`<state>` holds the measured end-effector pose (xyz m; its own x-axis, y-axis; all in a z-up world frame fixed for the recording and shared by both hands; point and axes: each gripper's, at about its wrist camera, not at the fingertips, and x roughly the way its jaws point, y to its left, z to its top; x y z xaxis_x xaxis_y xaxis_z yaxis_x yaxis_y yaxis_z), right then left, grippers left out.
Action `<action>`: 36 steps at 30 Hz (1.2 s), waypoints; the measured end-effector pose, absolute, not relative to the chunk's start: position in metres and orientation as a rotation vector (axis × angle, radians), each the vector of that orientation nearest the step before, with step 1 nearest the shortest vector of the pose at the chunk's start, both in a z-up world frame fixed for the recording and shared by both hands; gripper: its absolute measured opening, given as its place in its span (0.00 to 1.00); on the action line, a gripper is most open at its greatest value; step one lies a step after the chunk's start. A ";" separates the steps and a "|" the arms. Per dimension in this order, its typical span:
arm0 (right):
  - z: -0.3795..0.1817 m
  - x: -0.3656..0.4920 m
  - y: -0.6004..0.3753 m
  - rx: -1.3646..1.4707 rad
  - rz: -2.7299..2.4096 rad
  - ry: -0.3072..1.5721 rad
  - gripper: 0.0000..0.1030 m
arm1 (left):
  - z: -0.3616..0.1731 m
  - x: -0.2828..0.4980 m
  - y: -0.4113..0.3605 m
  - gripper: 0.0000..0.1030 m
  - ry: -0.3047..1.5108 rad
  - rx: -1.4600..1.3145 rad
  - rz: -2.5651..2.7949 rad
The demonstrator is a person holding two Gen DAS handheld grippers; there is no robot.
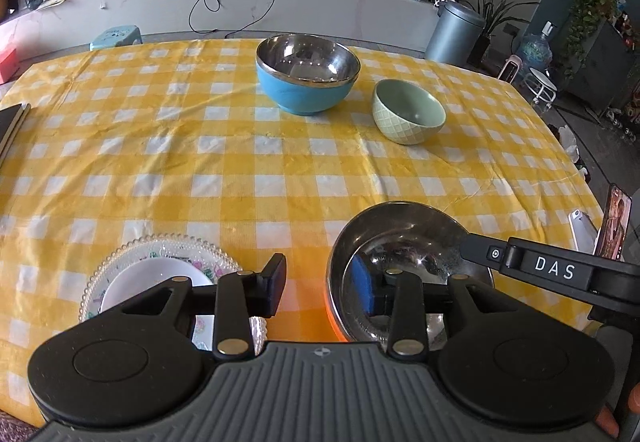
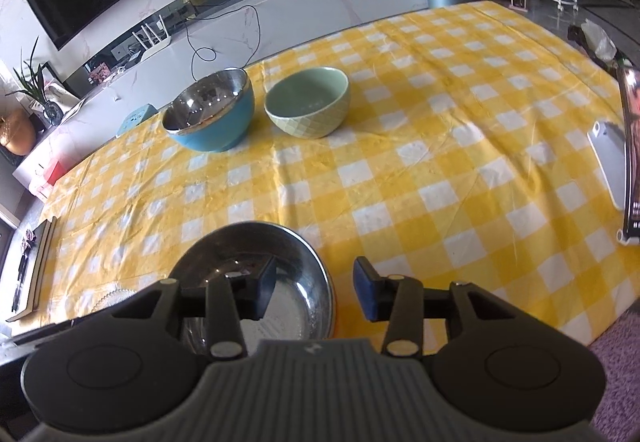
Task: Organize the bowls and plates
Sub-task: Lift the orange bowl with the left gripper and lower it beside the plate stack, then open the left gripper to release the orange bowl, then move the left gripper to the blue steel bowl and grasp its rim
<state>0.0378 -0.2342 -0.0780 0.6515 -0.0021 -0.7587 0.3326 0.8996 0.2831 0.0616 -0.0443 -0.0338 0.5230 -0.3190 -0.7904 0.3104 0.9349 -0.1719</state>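
Shiny steel bowl with orange outside [image 1: 400, 242] sits on the bench just below both spread, empty jaws | left hand-held gripper [image 1: 320, 292] straddles its left rim | right hand-held gripper [image 2: 314, 292] straddles its right rim | both equally near

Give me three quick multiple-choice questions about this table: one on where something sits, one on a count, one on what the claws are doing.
1. Where is the green bowl?
A. Inside the blue bowl
B. Beside the blue bowl, apart from it
C. On the glass plate

2. How many bowls show on the checked cloth?
A. Two
B. Three
C. Five

3. How do both claws stand?
A. Open, holding nothing
B. Shut on a bowl
C. Shut on a plate

Answers: 1 B, cloth shows between it and the blue bowl. 2 B, blue, green and the near steel bowl. 3 A, the left claw and right claw show gaps with nothing pressed between.
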 end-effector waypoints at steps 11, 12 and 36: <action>-0.060 0.065 -0.226 0.362 -0.140 0.800 0.42 | -0.012 0.097 -0.042 0.41 0.915 0.008 -0.368; -0.059 0.069 -0.226 0.363 -0.137 0.798 0.42 | -0.011 0.101 -0.043 0.41 0.913 0.011 -0.370; -0.066 0.219 -0.232 0.433 -0.201 0.832 0.43 | -0.019 0.240 -0.055 0.60 0.888 -0.058 -0.268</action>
<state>0.2188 -0.2323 -0.0663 0.6612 -0.0051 -0.7502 0.3387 0.8943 0.2925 0.2400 -0.0547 -0.0194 0.5999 -0.2550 -0.7583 0.2067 0.9651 -0.1610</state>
